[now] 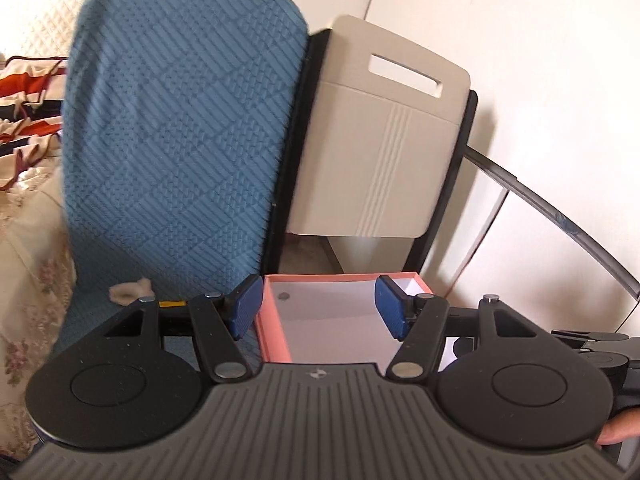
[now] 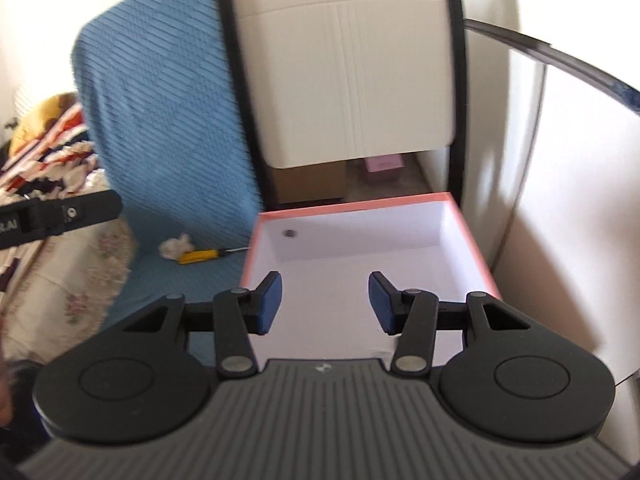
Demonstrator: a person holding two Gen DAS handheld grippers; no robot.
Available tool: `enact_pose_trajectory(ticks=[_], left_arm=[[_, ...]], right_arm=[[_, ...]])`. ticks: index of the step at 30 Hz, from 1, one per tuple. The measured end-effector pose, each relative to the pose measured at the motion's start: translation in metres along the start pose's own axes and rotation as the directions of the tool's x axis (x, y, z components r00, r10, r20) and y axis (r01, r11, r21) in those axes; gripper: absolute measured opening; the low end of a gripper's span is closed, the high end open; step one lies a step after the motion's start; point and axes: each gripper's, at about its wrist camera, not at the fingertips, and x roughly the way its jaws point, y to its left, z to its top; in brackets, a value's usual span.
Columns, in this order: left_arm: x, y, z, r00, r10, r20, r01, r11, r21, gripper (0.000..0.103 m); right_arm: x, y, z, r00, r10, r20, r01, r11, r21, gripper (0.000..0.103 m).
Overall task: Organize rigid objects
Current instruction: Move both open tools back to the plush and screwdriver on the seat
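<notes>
A pink-rimmed open box [image 1: 276,336] with a white inside sits on the blue cover; it also shows in the right wrist view [image 2: 472,240]. A small dark round thing [image 2: 289,233] lies in its far left corner. My left gripper [image 1: 318,307] is open and empty over the box's near left part. My right gripper [image 2: 325,303] is open and empty over the box's near edge. A yellow-handled screwdriver [image 2: 200,256] lies on the blue cover left of the box. Part of the left gripper's body [image 2: 60,216] shows at the left of the right wrist view.
A blue quilted cover [image 1: 180,128] drapes a seat and its back. A beige folding chair [image 1: 380,152] leans behind the box. A crumpled white scrap [image 2: 176,246] lies by the screwdriver. Floral bedding [image 1: 32,280] is at left, a white wall panel [image 2: 568,200] at right.
</notes>
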Motion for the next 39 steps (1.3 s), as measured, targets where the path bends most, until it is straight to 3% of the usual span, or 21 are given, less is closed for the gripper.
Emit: enact_pose_trajectory(ticks=[7,21,39], left_arm=[[-0.024,0.035,-0.020,0.999,0.042,0.027,-0.042,0.999,-0.007,0.068],[-0.029,0.103,-0.058,0.993,0.114,0.037,-0.112,0.992,-0.057,0.068],[-0.028,0.152,-0.099,0.990,0.142,0.016,-0.140,0.985,-0.100,0.068]], right_arm=[[0.004,0.045,-0.020,0.999,0.033,0.007,-0.032,0.997,-0.075,0.051],[0.038,0.120,-0.061,0.994,0.104,-0.029,-0.108,0.976,-0.187,0.051],[0.075,0.168,-0.102,0.991,0.110,-0.074,-0.125,0.961,-0.248,0.051]])
